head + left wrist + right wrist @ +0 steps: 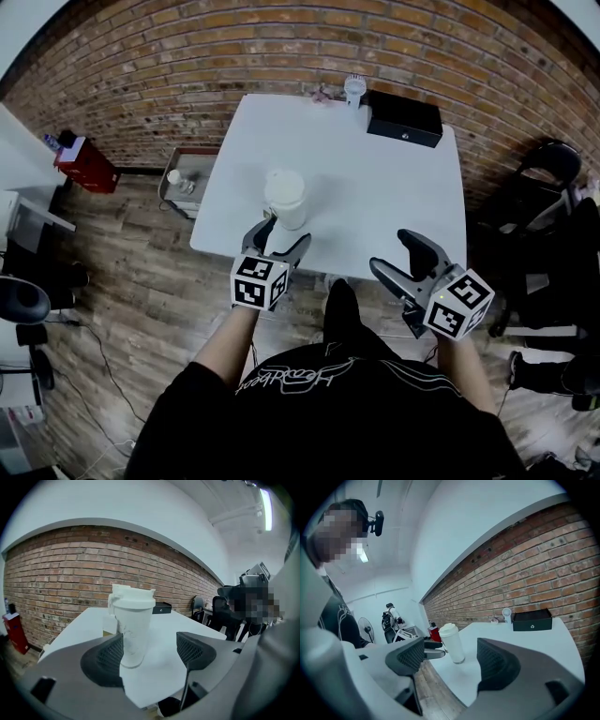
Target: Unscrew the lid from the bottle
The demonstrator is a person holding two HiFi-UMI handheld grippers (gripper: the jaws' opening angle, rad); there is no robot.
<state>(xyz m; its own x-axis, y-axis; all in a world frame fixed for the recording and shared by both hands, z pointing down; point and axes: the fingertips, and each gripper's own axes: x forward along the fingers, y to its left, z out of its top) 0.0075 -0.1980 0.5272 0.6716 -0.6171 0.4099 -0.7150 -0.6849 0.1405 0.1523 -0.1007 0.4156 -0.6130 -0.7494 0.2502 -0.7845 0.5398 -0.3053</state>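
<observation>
The white bottle [284, 199] stands upright on the white table [375, 197], near its front edge and toward the left, with its lid [283, 182] on. The person holds the left gripper [283, 239] right up at it, jaws spread wide. In the left gripper view the bottle [132, 630] sits just ahead of the gap, close against the left-hand pad, and neither pad presses on it. I cannot tell whether that pad touches it.

The right gripper [390, 251] hangs over the table's front edge, well apart from the bottle, with its jaws also spread wide and nothing between them. Its own view shows the bottle [453, 644] farther off. A black box [404, 117] rests at the far edge of the table, by the brick wall [187, 66].
</observation>
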